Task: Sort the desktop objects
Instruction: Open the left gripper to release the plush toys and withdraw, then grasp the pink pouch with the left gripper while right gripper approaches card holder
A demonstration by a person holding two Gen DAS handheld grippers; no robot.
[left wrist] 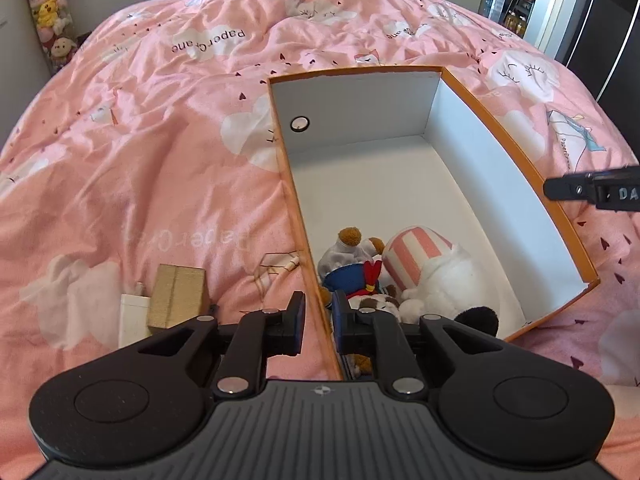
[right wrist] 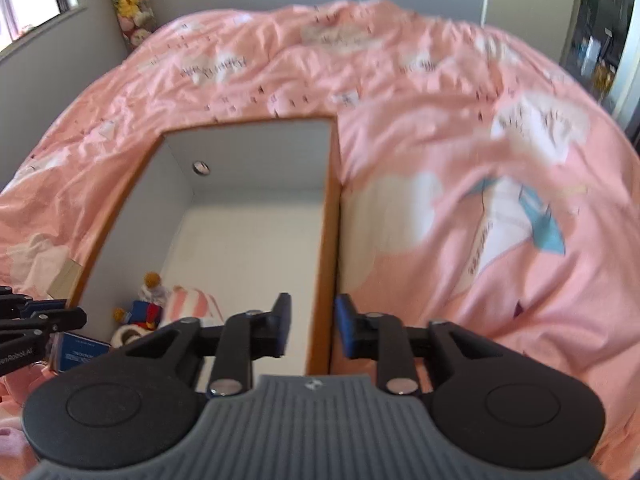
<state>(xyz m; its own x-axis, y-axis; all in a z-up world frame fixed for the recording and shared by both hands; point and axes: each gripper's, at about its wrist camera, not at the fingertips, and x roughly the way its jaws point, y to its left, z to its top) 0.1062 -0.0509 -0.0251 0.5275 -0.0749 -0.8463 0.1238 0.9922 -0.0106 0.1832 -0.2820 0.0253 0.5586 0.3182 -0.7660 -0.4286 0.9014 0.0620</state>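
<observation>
An orange box (left wrist: 500,120) with a white inside lies open on the pink duvet. Several plush toys fill its near corner: a duck in a blue sailor suit (left wrist: 352,276), a white plush with a pink striped hat (left wrist: 420,256) and a small bear (left wrist: 348,240). My left gripper (left wrist: 319,320) straddles the box's left wall, jaws a little apart, a gap showing on the outer side. My right gripper (right wrist: 312,328) straddles the right wall of the box (right wrist: 324,240), pads clear of it. The toys (right wrist: 146,312) also show in the right wrist view.
A gold box (left wrist: 176,296) and a white box (left wrist: 134,320) lie on the duvet (left wrist: 160,140) left of the orange box, with a thin wire item (left wrist: 276,268) beside them. A blue card (right wrist: 80,352) lies near the left tool. Stacked plush toys (left wrist: 50,12) fill the far corner.
</observation>
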